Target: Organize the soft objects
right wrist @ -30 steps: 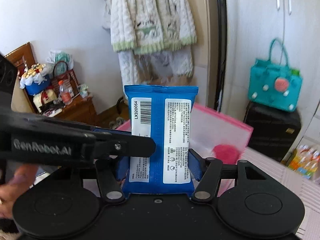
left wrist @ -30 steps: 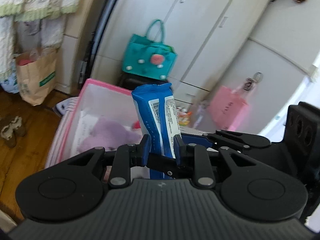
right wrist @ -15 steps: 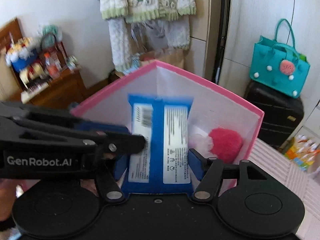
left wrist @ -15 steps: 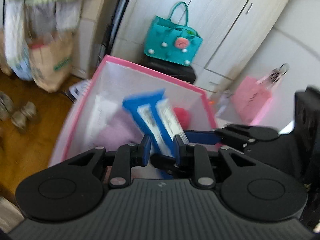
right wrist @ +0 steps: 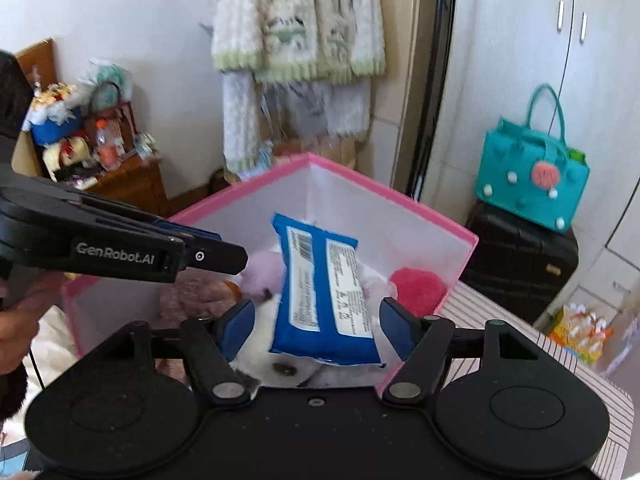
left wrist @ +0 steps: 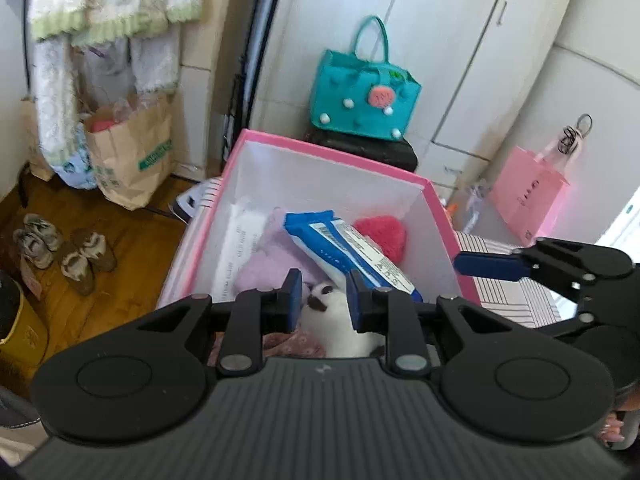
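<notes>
A blue wipes pack (right wrist: 324, 292) lies tilted inside the pink-rimmed white box (right wrist: 392, 188), on top of the soft toys. My right gripper (right wrist: 316, 324) hangs over the box's near side. Its jaws are opening: the pack sits between the fingers, and the pads stand clear of it. In the left wrist view the pack (left wrist: 340, 244) rests beside a purple plush (left wrist: 272, 260), a red fuzzy toy (left wrist: 384, 236) and a white plush (left wrist: 332, 308). My left gripper (left wrist: 324, 300) holds a narrow gap with nothing in it, above the box (left wrist: 332, 156).
A teal bag (left wrist: 364, 96) sits on a black case behind the box. A paper bag (left wrist: 132, 152) and shoes (left wrist: 64, 252) stand on the wood floor at left. A pink bag (left wrist: 528, 196) and a striped surface (left wrist: 508, 296) lie to the right. A hand (right wrist: 16, 320) shows at left.
The blue pack stood upright in my right gripper above the box; it has gone down and now lies in the box. The right jaws have widened off it. Both views tipped down.
</notes>
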